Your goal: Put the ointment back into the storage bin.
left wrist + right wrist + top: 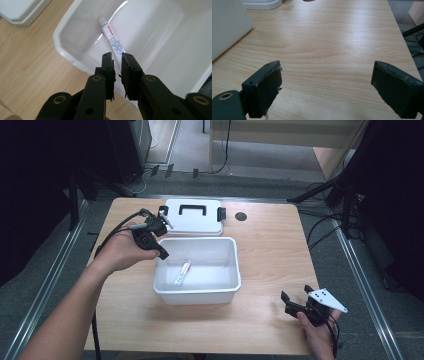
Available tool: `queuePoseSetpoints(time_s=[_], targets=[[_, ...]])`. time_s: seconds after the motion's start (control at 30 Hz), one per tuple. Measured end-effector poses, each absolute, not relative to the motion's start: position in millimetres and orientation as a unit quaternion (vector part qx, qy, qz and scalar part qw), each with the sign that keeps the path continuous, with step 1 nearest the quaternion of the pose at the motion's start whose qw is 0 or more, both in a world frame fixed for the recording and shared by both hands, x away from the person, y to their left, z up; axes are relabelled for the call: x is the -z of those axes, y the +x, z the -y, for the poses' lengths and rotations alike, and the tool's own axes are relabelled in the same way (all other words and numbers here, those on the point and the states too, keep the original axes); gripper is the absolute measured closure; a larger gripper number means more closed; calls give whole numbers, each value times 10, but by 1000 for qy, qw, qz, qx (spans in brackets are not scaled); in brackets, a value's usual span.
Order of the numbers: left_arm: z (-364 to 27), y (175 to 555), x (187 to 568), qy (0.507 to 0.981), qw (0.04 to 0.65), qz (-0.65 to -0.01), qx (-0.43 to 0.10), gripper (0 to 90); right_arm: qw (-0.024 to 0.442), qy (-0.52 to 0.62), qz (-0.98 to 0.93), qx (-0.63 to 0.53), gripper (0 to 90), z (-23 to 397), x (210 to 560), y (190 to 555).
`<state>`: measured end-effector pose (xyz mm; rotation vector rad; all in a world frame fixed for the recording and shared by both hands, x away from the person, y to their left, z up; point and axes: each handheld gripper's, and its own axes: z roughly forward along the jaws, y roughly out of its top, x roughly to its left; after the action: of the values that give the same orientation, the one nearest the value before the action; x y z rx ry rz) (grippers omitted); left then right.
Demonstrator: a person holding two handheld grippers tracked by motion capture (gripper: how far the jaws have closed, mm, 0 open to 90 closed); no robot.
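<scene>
Lying on the floor of an open white bin (197, 292) near the middle of the table (270, 255) is a small white tube (182, 272) with red print, resting close to the bin's left wall with one end toward the far wall. In the high view its print is too small to read and its cap cannot be made out. The left gripper view shows the tube (112, 40) much nearer, with a white cap on the end away from the camera and lines of fine lettering, though its near end is hidden behind the jaw tips.

The left gripper (161, 251) hangs over the bin's far left corner, tilted down toward the inside. Its jaws stand almost together with only a thin gap, and nothing is between them; the tube lies loose below. The left gripper's (117, 58) own view cuts off most of the bin, showing one corner and a strip of table.

The right gripper (295, 297) rests near the table's near right corner, well apart from the bin, jaws spread wide and empty. Its own view (325, 75) shows bare wood between the pads, plus a slice of the bin's outer wall at the left edge.

Behind the bin, at the far edge, lies a white lid (194, 217) with a black handle and black latches, partly covered by the left gripper's cable.
</scene>
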<state>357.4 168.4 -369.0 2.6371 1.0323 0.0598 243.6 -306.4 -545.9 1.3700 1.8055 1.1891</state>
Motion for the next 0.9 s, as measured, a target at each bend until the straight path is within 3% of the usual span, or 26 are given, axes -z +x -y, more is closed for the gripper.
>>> queuePoseSetpoints(time_s=[0.07, 0.23, 0.3, 0.33, 0.4, 0.43, 0.47, 0.63, 0.7, 0.9], targets=[[-1755, 3566, 3663, 916, 159, -367, -22, 795, 287, 512, -676, -445, 99, 3064, 5459, 2436], [-1940, 3556, 3600, 905, 172, -389, -28, 653, 287, 513, -676, -444, 99, 3062, 5459, 2437], [-2015, 3551, 3581, 899, 180, -399, -26, 552, 287, 513, -676, -444, 99, 3062, 5459, 2437], [-2049, 3546, 3576, 897, 182, -402, -26, 447, 287, 513, -677, -443, 99, 3062, 5459, 2438], [-2110, 3531, 3583, 894, 181, -408, -31, 399, 286, 513, -677, -443, 99, 3062, 5459, 2437], [-2127, 3525, 3591, 893, 181, -411, -32, 292, 287, 513, -677, -443, 99, 3062, 5459, 2439], [-2147, 3521, 3598, 893, 179, -412, -31, 292, 287, 513, -677, -443, 99, 3062, 5459, 2439], [-2275, 3479, 3693, 885, 182, -429, -27, 49, 287, 512, -677, -443, 99, 3063, 5459, 2440], [-2339, 3444, 3736, 878, 188, -438, -34, 0, 287, 513, -677, -443, 99, 3063, 5459, 2440], [-2541, 3316, 3917, 856, 202, -472, -55, 0, 286, 515, -677, -442, 100, 3060, 5458, 2441]])
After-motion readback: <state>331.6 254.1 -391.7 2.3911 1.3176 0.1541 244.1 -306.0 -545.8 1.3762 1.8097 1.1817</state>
